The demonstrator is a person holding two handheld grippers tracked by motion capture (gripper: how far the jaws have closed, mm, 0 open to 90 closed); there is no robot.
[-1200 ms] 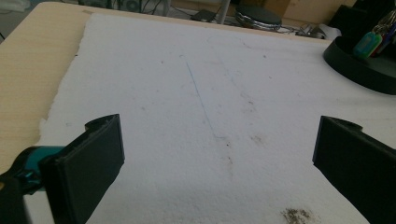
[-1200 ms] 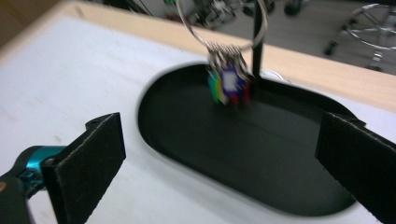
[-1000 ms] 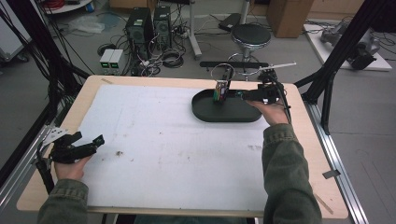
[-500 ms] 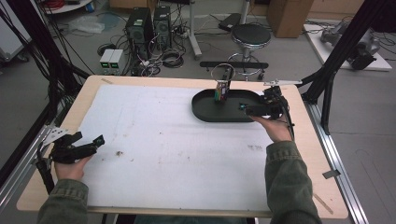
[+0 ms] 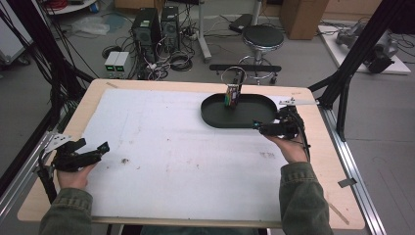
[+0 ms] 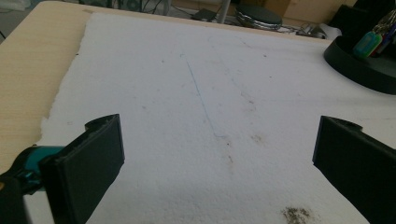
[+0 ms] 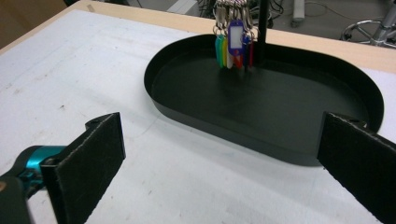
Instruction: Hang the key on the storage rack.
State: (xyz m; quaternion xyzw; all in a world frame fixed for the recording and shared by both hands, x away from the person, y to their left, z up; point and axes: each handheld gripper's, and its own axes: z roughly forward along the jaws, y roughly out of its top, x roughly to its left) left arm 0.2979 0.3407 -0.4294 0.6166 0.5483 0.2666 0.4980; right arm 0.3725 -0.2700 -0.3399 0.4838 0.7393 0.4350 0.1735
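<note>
We hold both tongs wide and empty over the desk (image 5: 147, 88).
Right tongs (image 5: 258, 128) sit beside the tray (image 5: 254, 120), where key tags (image 5: 232, 96) hang; left tongs (image 5: 100, 149) are well apart.

The counter (image 5: 318, 161) shows pale wood at its edges, smooth and matt, with a lighter band along the rim. Over most of it lies a white sheet (image 5: 186, 161) that looks like paper or thin foam, with a fine grainy surface, a torn-looking ragged left edge, and several dull brown smudges. The oval tray (image 7: 196, 70) is black with a slight sheen, smooth like plastic or painted metal. Above it hang key tags (image 7: 233, 42) of glossy coloured plastic on shiny metal rings. The left gripper's fingers (image 6: 93, 168) are matt black, and the right gripper's fingers (image 7: 88, 163) carry a rough, fibrous-looking black facing, beside a glossy teal metal-looking part.
</note>
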